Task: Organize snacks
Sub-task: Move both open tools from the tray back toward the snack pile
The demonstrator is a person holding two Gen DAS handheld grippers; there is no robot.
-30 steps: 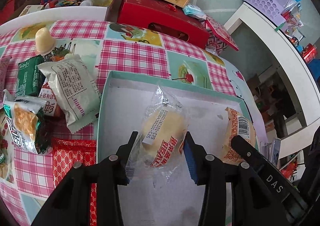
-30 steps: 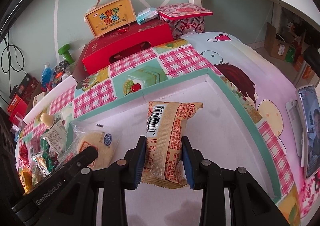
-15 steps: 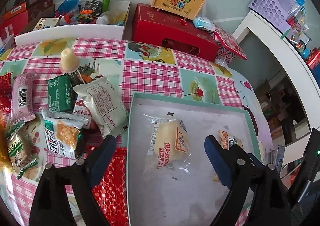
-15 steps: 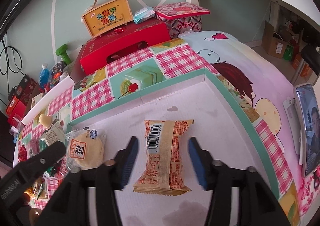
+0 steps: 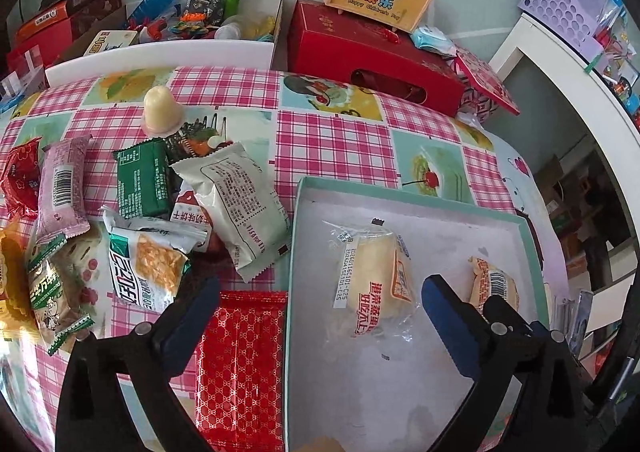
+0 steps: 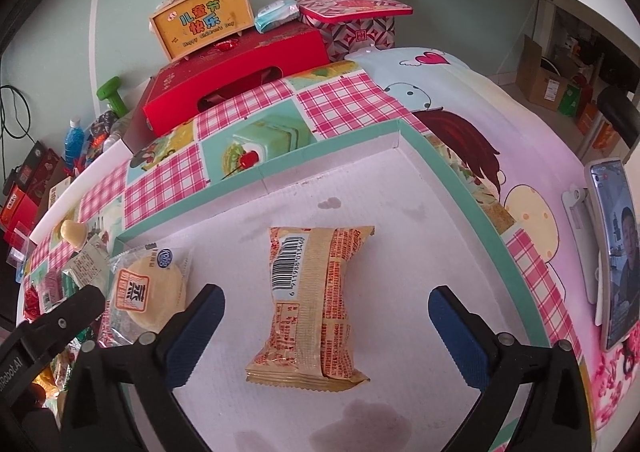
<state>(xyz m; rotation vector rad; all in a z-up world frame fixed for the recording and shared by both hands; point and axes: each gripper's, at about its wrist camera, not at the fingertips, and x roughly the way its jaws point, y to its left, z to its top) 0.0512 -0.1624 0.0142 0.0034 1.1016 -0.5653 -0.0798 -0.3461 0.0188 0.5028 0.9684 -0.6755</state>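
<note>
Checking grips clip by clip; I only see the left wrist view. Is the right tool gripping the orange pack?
Observer: No. The right tool's jaws have just been opening; the orange pack lies flat between them, untouched.
Operator: What stands right of the tray?
Observer: A phone, upright on a white stand, screen lit.

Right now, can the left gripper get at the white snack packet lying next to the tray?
Probably yes. The left gripper is open and holds nothing, and the white snack packet lies on top of the pile beside the tray, uncovered.
</note>
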